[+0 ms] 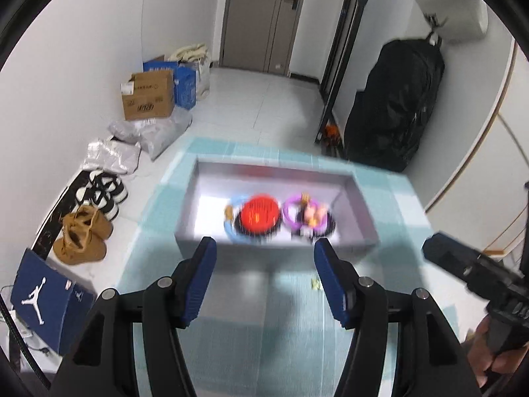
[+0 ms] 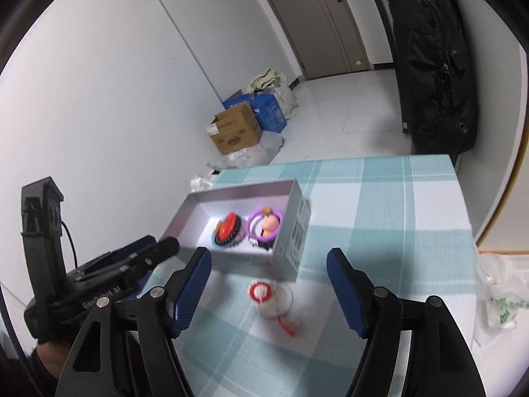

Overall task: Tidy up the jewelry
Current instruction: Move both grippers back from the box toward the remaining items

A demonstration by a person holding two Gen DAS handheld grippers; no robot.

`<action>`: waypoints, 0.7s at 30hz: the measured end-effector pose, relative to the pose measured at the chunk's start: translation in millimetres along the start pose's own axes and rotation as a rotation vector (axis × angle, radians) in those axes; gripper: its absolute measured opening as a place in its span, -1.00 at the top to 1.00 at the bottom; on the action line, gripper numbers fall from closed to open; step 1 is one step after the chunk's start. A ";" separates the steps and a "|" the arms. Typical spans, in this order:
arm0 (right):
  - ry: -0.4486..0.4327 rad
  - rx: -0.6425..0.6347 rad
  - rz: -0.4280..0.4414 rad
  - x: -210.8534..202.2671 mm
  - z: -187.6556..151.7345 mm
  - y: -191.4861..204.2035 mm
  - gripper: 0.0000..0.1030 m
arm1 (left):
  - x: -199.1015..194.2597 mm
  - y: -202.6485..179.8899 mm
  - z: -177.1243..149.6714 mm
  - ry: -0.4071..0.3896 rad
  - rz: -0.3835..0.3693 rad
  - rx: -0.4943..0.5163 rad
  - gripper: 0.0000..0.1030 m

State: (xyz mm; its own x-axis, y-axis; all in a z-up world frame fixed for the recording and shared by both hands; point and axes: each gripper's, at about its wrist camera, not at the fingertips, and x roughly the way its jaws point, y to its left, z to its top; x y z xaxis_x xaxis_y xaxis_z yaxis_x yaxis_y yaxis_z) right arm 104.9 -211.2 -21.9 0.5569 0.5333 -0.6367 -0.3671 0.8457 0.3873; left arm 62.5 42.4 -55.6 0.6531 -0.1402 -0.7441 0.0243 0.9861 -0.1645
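Observation:
A grey open box (image 1: 274, 165) stands on the checked tablecloth (image 1: 264, 330). Inside it lie a red beaded piece (image 1: 261, 213) on a blue ring (image 1: 231, 231) and a purple ring (image 1: 292, 213) with a small figure. My left gripper (image 1: 264, 243) hovers open just in front of the box, nothing between its fingers. My right gripper (image 2: 268, 253) is open too, in front of the box (image 2: 294, 231). A white and red trinket (image 2: 269, 297) lies loose on the cloth below its jaws, untouched. The red piece (image 2: 228, 226) and purple ring (image 2: 264, 223) show in this view as well.
A tiny yellow bit (image 1: 315, 284) lies on the cloth. On the floor to the left are cardboard boxes (image 1: 148, 99), shoes (image 1: 82, 238) and a blue shoebox (image 1: 46, 301). A black bag (image 1: 396, 106) stands beyond the table. A plastic bag (image 2: 502, 297) sits at the table's right edge.

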 end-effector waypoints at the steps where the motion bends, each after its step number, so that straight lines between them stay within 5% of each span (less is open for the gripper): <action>1: 0.005 0.000 -0.003 -0.6 -3.0 -0.8 -0.45 | 3.2 -2.4 -4.3 0.018 0.008 0.010 -0.10; 21: 0.124 0.058 -0.145 -3.2 -55.9 -21.2 -0.57 | 17.6 -7.9 -33.1 0.129 -0.008 0.038 -0.29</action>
State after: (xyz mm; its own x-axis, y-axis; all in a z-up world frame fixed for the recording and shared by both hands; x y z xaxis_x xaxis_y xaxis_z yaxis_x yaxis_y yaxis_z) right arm 69.3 -231.8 -65.3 0.5037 0.4030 -0.7641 -0.2443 0.9149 0.3215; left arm 48.8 29.1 -88.8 0.5503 -0.1557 -0.8203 0.0594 0.9873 -0.1476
